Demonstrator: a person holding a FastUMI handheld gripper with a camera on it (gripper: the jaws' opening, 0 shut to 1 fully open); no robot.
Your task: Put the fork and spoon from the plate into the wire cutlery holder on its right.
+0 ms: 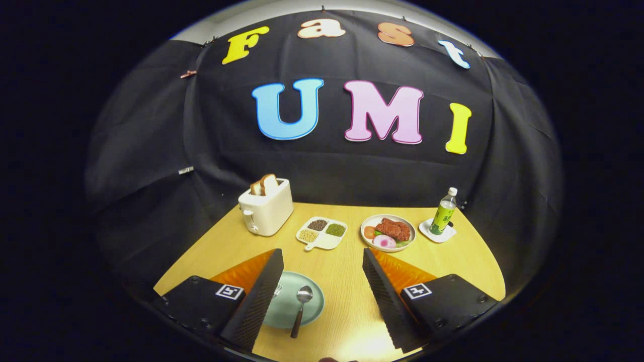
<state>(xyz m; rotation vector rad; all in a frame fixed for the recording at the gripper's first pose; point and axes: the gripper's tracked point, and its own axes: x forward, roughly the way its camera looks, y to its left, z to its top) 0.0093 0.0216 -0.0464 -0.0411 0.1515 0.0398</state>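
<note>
Wooden table point(347, 281) bears toaster point(265, 207), food dishes, bottle point(445, 212) beyond spread jaws.

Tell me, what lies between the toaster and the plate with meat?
In the gripper view, a white divided dish of grains lies between the toaster and the meat plate. The open gripper holds nothing.

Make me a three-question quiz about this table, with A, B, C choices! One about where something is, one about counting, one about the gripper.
1. Where is the metal spoon?
A. on the pale green round plate
B. in the white toaster
C. beside the green bottle

2. How many compartments with grains does the white divided dish have?
A. one
B. three
C. five

3. How is the gripper?
A. shut on the spoon
B. shut on the bottle
C. open, holding nothing

Answers: 1 A, the spoon's bowl lies on the plate; 2 B, three fillings show; 3 C, the fingers stand wide apart.
</note>
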